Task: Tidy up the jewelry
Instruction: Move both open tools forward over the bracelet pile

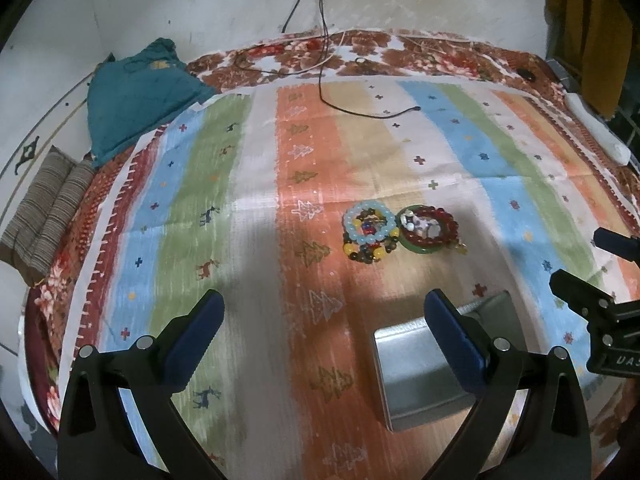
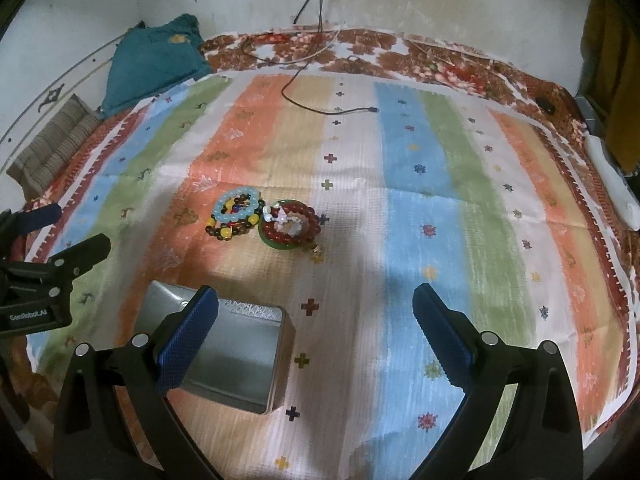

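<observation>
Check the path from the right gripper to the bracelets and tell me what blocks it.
Nothing visible blocks it. The right gripper is open over bare cloth, and the bracelets lie ahead, slightly left. The tin sits low left, beside the left finger, off the straight line. The cable lies beyond the bracelets.

Two hand-held grippers, left gripper (image 1: 324, 312) and right gripper (image 2: 316, 306) alike: black forked arms, each studded with round silver screws near the base. Blue textured pads (image 2: 188, 340) on the inner finger faces. White lettering "GenRobot.AI" on the black body of the left one.
</observation>
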Motion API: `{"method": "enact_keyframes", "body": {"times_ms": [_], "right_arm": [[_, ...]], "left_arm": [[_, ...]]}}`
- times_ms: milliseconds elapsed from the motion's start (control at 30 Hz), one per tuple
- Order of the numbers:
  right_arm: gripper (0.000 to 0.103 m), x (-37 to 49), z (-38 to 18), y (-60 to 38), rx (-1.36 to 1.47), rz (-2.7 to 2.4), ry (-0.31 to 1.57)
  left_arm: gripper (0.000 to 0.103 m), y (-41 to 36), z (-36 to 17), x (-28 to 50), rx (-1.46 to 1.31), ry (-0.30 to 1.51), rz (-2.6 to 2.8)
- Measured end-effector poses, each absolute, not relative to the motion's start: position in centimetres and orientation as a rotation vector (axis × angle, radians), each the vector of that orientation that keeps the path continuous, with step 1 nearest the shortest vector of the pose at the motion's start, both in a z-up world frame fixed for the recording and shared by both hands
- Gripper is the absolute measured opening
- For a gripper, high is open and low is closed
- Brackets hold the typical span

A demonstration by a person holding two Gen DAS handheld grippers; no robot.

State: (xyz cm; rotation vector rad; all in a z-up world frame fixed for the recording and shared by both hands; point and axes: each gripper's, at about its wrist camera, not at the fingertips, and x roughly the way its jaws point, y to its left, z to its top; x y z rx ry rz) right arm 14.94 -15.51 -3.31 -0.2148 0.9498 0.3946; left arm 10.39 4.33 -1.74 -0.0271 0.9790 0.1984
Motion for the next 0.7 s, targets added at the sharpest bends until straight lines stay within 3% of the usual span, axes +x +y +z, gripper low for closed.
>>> {"method": "enact_keyframes", "body": {"times_ms": [700], "right_arm": [[0.099,20.7,-6.3,-13.9,-0.211,0.383,1.045]], "left_arm": [[0.097,7.0,-5.0,17.1,-0.091,1.071,0.224]]}}
